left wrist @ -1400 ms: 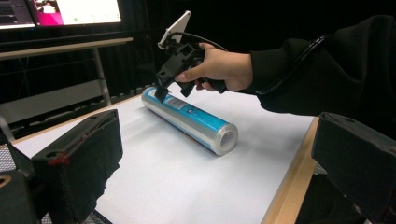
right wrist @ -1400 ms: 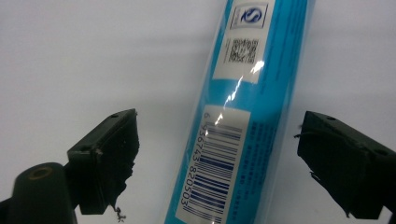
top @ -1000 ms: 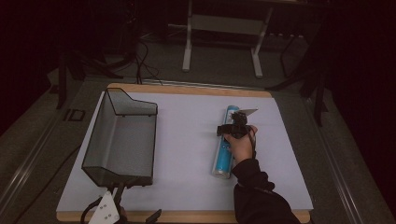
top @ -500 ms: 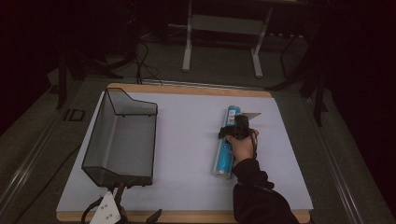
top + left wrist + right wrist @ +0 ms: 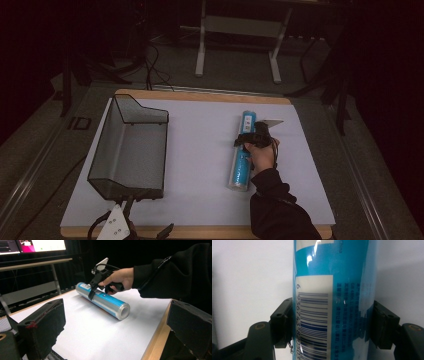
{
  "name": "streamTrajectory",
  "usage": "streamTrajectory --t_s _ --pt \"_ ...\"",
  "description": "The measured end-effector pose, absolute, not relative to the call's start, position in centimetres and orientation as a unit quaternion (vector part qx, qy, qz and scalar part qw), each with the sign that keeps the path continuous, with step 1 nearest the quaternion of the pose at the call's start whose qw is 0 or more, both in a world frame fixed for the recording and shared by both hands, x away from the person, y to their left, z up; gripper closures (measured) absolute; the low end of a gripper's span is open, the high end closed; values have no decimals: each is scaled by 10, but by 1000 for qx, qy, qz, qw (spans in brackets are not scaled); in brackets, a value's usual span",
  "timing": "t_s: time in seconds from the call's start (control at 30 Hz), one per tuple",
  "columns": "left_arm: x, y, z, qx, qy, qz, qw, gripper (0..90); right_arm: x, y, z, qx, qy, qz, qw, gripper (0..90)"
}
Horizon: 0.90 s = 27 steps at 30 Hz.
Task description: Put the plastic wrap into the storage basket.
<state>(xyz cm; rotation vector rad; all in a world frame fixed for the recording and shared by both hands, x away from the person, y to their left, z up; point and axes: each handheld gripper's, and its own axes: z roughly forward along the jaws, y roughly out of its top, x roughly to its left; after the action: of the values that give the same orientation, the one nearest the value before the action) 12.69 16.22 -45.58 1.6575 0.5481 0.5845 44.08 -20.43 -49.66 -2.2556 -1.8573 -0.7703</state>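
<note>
A long blue roll [image 5: 240,167] with a silver end lies on the white sheet, right of centre, pointing away from me. My right gripper [image 5: 246,140] sits across its far half, held by a hand in a black sleeve. In the right gripper view the two black jaws press against both sides of the roll [image 5: 332,277] just below its barcode, so the right gripper [image 5: 332,327] is shut on it. The roll [image 5: 107,301] rests on the sheet. My left gripper [image 5: 142,217] is at the near left edge, and its jaws stand wide open with nothing between them [image 5: 112,322].
A black wire-mesh basket [image 5: 107,150] stands on the left half of the white sheet [image 5: 200,165], its near end close to the left gripper. The wooden table edge [image 5: 210,232] runs along the front. Table legs and cables lie beyond the far edge.
Hardly anything differs: the right hand has shifted a touch over the roll. The roll, the basket and the left gripper have stayed where they were.
</note>
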Motion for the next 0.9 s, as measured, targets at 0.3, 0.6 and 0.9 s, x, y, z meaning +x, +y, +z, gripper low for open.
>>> streamTrajectory --t_s 0.3,0.6,0.9 --pt "127 162 -456 718 237 254 604 29 442 -204 -476 -722 -623 -288 80 317" --pt "127 161 -456 716 236 256 605 29 440 -185 -447 -694 -641 -322 71 317" --pt "127 161 -457 714 235 256 607 29 436 -156 -423 -664 -663 -342 49 317"
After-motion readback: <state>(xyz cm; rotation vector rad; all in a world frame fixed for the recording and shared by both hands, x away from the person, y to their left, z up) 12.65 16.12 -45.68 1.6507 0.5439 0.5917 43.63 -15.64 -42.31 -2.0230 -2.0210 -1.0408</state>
